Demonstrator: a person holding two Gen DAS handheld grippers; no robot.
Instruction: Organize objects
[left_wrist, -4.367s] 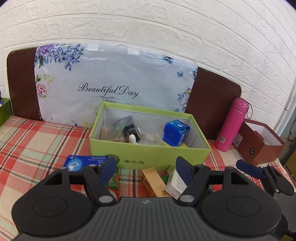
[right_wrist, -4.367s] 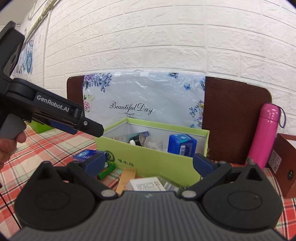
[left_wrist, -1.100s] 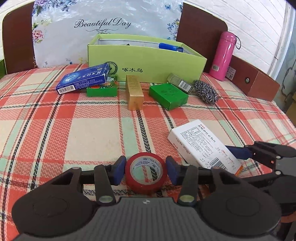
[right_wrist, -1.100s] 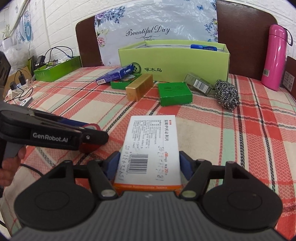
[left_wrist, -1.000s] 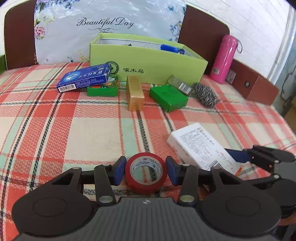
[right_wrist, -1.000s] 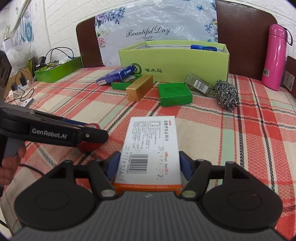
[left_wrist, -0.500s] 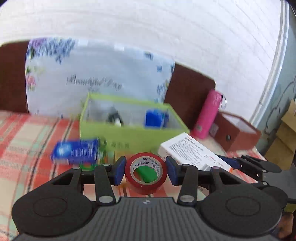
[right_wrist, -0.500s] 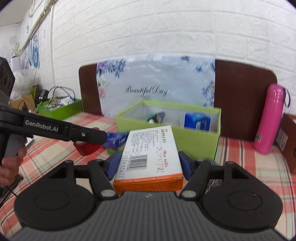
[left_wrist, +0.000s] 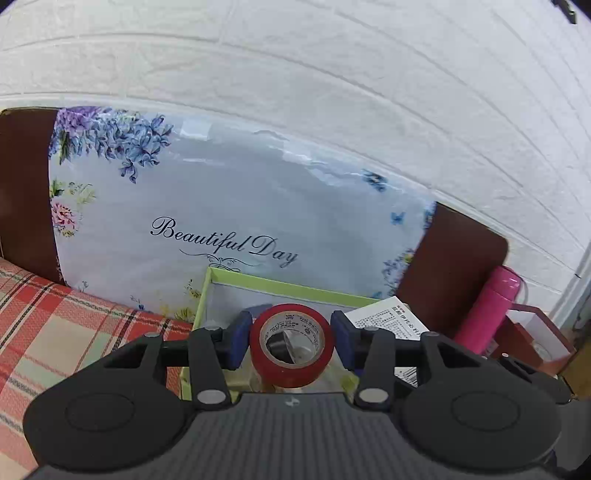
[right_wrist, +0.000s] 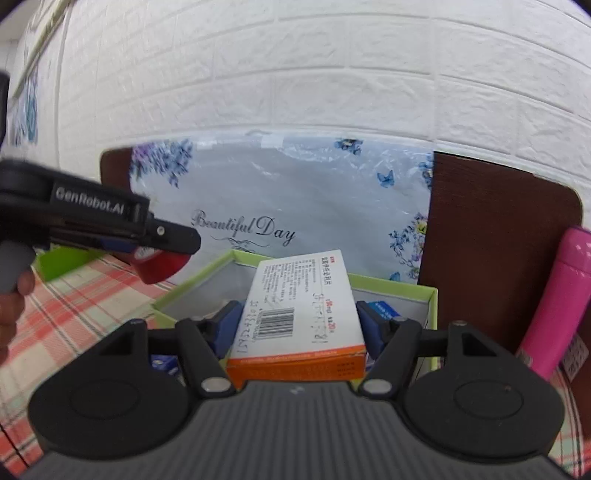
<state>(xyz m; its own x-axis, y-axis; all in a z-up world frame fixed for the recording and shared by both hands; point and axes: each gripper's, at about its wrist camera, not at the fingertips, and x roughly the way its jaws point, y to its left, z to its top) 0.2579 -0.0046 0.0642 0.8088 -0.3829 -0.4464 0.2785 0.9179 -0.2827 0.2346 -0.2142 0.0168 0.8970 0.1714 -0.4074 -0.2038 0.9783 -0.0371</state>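
Observation:
My left gripper (left_wrist: 291, 341) is shut on a red tape roll (left_wrist: 291, 363), held in the air over the near left part of the open green box (left_wrist: 295, 286). In the right wrist view the same roll (right_wrist: 160, 267) hangs under the left gripper's black arm. My right gripper (right_wrist: 297, 325) is shut on a white medicine box with an orange end (right_wrist: 299, 306), raised over the green box (right_wrist: 391, 288). That white box (left_wrist: 388, 321) also shows to the right of the tape in the left wrist view. A blue packet (right_wrist: 384, 310) lies inside the green box.
A floral "Beautiful Day" bag (left_wrist: 229, 221) leans on a brown board against the white brick wall behind the box. A pink bottle (left_wrist: 487, 306) and a brown open box (left_wrist: 532, 336) stand to the right. The checked tablecloth (left_wrist: 55, 332) stretches left; a green tray (right_wrist: 62, 264) lies far left.
Both grippers rose from the tablecloth and travelled toward the green box, carrying the tape roll and the white box. The loose items on the cloth have dropped out of sight.

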